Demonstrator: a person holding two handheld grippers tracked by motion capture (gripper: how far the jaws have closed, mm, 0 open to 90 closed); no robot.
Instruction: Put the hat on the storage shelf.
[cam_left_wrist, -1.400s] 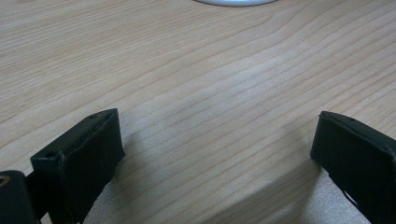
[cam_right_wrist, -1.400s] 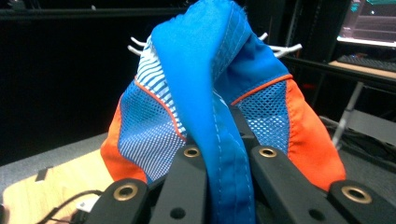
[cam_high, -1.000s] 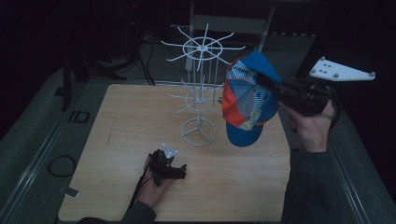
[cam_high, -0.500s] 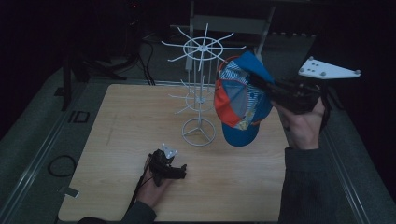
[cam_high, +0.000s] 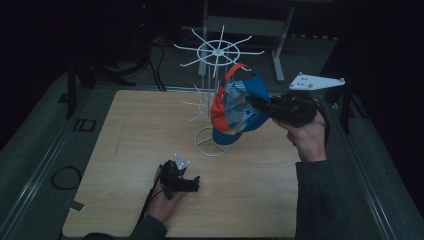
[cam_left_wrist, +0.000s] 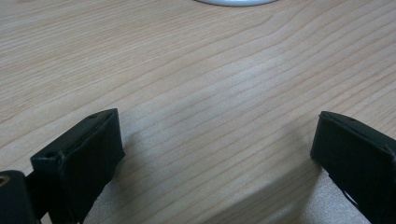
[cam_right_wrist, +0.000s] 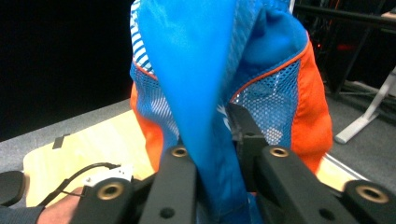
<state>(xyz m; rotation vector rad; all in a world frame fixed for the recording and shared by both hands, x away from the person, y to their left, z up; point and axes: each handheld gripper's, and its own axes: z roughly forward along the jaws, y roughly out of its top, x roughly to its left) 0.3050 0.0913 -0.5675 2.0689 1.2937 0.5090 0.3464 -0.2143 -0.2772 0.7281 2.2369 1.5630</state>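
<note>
We hold the cap (cam_high: 235, 112) in our right gripper (cam_high: 257, 104), at about two o'clock from the table's (cam_high: 125, 150) middle, right against the white wire rack (cam_high: 215, 100). Over the last second the right hand has carried the cap down and inward toward the rack: a second ago it hung farther to the three o'clock side and higher, and now it overlaps the rack's stem and lower prongs, with its brim hanging just above the ring base. In the right gripper view the blue fabric of the cap (cam_right_wrist: 201, 93) runs down between the two black jaws, and those jaws have just been opening a little; they stand only slightly parted with the cloth still between them, so we judge the grip is being loosened, not yet let go. That suggests the cap is being set onto a prong of the rack, though we cannot tell whether it has caught on one yet. Our left gripper (cam_high: 192, 184) rests on the table at about six o'clock, as it did a second ago, its jaws wide apart over bare wood with nothing between them, as the left gripper view confirms. If the cap is not hooked, it may slip off once the jaws part further.
</note>
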